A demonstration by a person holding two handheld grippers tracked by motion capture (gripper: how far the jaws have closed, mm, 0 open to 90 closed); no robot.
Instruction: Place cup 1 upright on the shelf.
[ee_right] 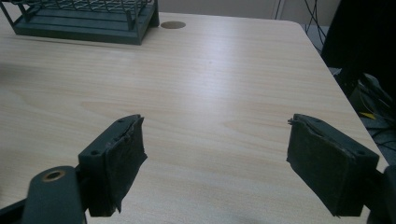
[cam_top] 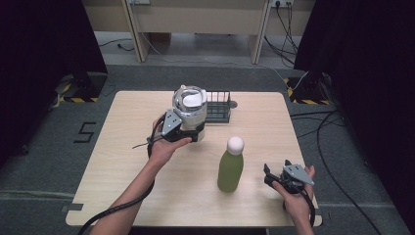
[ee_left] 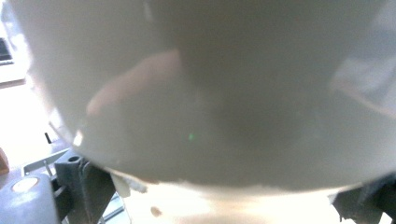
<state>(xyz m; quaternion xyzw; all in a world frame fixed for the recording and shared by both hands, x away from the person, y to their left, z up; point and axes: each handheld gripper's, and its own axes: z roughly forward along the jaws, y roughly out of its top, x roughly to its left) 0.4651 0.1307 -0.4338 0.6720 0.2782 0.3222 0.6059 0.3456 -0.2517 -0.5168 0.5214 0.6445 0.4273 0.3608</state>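
L gripper [cam_top: 188, 131] has its fingers clamped on a white jug [cam_top: 190, 108], held just above the bench [cam_top: 127, 161] by the dark wire rack [cam_top: 218, 105], prob. to carry it upright. R gripper [ee_right: 224, 158] rests low near the bench's right edge, fingers wide apart, holding nothing. Green bottle [cam_top: 230, 169] w/ white cap stands between them. No labels or writing legible on either.

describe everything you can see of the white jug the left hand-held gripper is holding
The white jug is a glossy, rounded container that looks like plastic or ceramic, with a lid or spout piece on top. It is upright, held above the table's far middle, just in front of a dark wire rack. The left hand-held gripper clamps its lower body. In the left gripper view its pale wall is very close.
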